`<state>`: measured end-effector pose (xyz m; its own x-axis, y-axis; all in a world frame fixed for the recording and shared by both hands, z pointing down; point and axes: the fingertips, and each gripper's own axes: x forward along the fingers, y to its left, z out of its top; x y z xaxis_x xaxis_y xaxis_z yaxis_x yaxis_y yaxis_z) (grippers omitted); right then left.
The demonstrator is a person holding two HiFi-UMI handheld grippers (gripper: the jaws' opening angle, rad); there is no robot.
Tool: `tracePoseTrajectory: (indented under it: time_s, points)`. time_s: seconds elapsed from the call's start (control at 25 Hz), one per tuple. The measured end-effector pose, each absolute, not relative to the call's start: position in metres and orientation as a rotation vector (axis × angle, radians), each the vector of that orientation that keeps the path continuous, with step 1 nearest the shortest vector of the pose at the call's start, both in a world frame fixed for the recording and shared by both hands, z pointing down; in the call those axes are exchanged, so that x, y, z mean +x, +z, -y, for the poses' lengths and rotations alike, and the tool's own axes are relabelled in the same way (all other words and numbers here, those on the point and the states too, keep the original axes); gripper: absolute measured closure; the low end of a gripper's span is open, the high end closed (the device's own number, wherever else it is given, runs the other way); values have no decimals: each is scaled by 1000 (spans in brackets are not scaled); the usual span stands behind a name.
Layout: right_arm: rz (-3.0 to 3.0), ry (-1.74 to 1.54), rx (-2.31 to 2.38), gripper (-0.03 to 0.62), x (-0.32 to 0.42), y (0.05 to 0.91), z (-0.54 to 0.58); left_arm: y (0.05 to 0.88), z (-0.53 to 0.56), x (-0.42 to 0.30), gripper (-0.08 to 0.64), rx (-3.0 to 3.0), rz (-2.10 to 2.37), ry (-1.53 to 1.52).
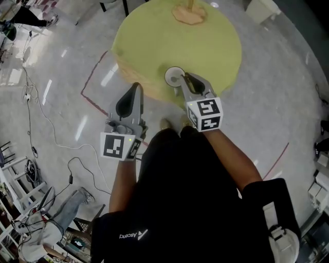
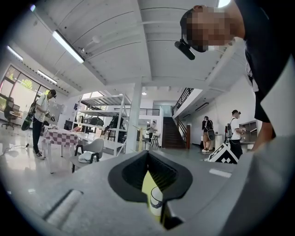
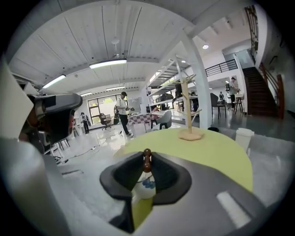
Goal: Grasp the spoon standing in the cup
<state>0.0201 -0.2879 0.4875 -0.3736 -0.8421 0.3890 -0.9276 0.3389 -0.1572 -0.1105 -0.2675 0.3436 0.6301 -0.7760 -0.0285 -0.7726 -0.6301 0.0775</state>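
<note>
A white cup stands at the near edge of the round yellow-green table. In the right gripper view it shows a blue print, and the spoon's brown knobbed handle rises out of it. My right gripper is over the cup, shut on that handle near its top. In the head view it reaches the cup from the near side. My left gripper is held to the left, just off the table's edge, shut and empty. Through its jaws the cup shows.
A wooden branched stand sits at the table's far side, also in the right gripper view. A white bin stands on the floor beyond. Red tape marks the floor to the left, with cables further out. People stand in the hall.
</note>
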Motion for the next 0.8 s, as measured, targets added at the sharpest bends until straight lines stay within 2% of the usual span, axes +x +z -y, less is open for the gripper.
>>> tracePoseTrajectory:
  time_s: [0.8]
  points:
    - [2663, 135, 1482, 538, 30, 310, 249, 286, 265, -104, 549, 2910, 1267, -191]
